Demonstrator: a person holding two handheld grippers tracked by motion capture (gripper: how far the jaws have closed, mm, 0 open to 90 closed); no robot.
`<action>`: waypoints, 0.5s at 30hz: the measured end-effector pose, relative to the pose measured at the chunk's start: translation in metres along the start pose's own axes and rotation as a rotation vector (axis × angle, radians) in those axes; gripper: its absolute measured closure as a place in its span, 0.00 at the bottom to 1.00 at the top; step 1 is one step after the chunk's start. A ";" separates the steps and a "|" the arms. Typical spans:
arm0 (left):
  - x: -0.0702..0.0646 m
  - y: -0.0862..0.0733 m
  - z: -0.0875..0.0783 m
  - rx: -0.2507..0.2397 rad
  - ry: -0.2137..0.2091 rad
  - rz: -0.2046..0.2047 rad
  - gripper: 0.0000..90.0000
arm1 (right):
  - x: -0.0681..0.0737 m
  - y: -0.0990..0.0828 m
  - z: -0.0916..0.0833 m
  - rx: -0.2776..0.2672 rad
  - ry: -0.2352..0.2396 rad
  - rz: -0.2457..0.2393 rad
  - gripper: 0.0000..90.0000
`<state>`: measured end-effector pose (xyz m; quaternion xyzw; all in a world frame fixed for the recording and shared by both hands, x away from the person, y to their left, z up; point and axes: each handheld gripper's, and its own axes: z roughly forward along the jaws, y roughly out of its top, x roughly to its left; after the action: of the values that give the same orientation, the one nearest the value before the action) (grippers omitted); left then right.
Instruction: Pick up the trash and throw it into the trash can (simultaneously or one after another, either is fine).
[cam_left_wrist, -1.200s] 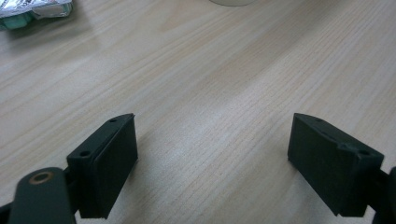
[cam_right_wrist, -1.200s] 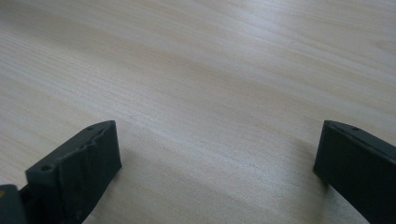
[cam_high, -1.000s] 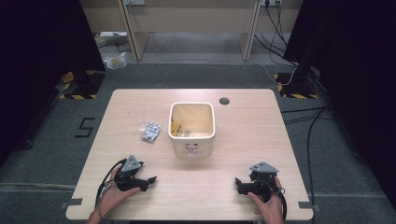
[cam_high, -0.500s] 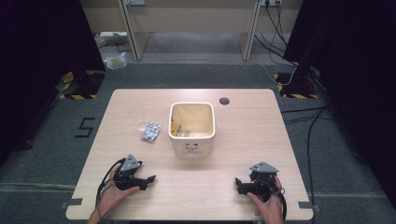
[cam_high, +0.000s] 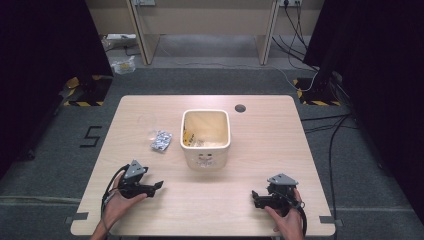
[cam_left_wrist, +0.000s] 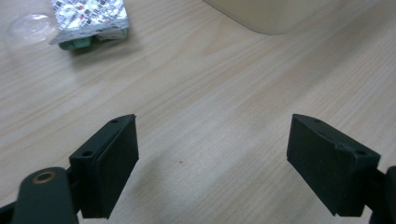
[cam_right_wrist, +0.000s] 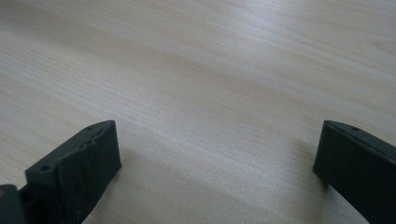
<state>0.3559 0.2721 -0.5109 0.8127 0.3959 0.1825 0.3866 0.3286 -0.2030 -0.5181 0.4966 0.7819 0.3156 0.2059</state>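
My left claw (cam_high: 155, 185) and right claw (cam_high: 256, 196) both sit released, jaws wide, low over the worktop (cam_high: 260, 145). The foil blister pack (cam_high: 161, 140) lies left of the cream bin (cam_high: 205, 138): light, thin, slippery, so I'd pinch its edge.

Lab: black curtains (cam_high: 45, 60), floor cables (cam_high: 320, 125)

Worktop (cam_high: 280, 150): pale wood grain, rounded corners, dark round hole (cam_high: 240, 108) near far edge, right of centre. Cream square tub (cam_high: 205, 142) stood at centre. Silver blister pack (cam_high: 161, 141) lay just left of tub, clear plastic lid (cam_high: 147, 123) just beyond it toward far-left corner. Left hand-held gripper (cam_high: 159, 185) and right hand-held gripper (cam_high: 254, 196) sat near the near edge, jaws apart.
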 end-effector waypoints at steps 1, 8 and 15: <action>0.001 0.001 0.000 -0.008 0.007 -0.008 0.18 | 0.000 0.000 0.000 0.000 0.000 0.000 0.00; 0.013 0.009 0.001 -0.021 0.064 -0.048 0.18 | 0.000 0.000 0.000 0.000 0.000 0.000 0.00; 0.023 0.016 0.006 -0.009 0.094 -0.067 0.18 | 0.000 0.000 0.000 0.000 0.000 -0.001 0.00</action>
<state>0.3820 0.2808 -0.5027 0.7878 0.4395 0.2093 0.3772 0.3286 -0.2030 -0.5182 0.4963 0.7820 0.3156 0.2060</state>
